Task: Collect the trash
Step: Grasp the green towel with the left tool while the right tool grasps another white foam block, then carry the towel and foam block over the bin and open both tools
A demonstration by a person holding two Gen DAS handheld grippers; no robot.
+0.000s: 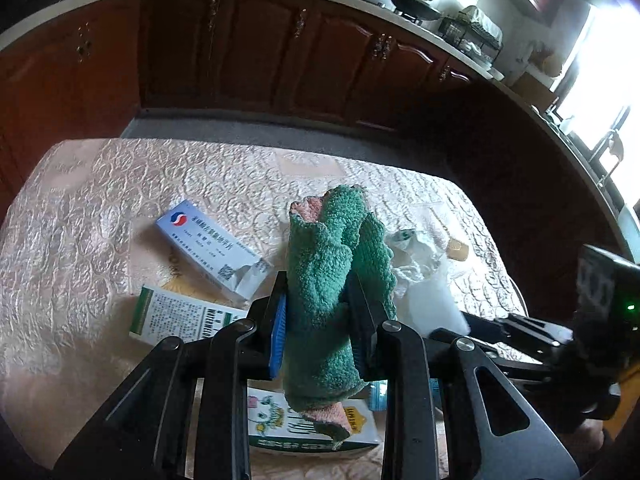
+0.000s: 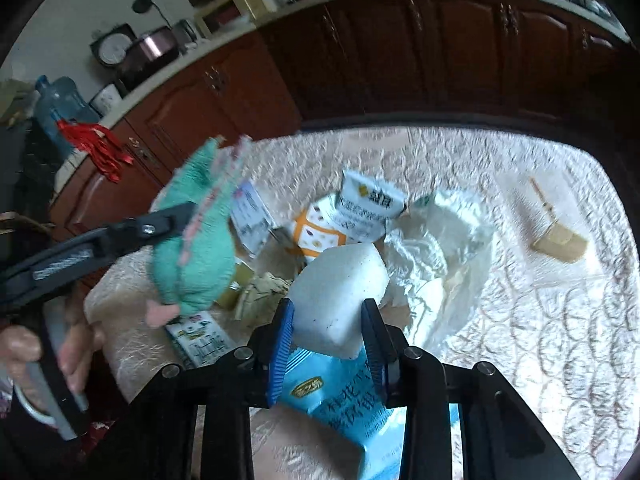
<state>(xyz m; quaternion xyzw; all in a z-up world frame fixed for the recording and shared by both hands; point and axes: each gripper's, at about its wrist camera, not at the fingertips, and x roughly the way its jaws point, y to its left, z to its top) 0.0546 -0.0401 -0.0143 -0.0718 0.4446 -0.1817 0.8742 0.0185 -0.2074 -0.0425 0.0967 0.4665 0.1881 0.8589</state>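
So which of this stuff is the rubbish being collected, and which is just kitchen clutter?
Part of the job:
- empty boxes on the table
- crumpled white paper
- white foam block in the right gripper
- green cloth in the left gripper

Just lying about:
- pans on the counter
- blue water jug

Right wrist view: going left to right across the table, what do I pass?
Green cloth in the left gripper → white foam block between the right gripper fingers → crumpled white paper → small tan broom-shaped piece.
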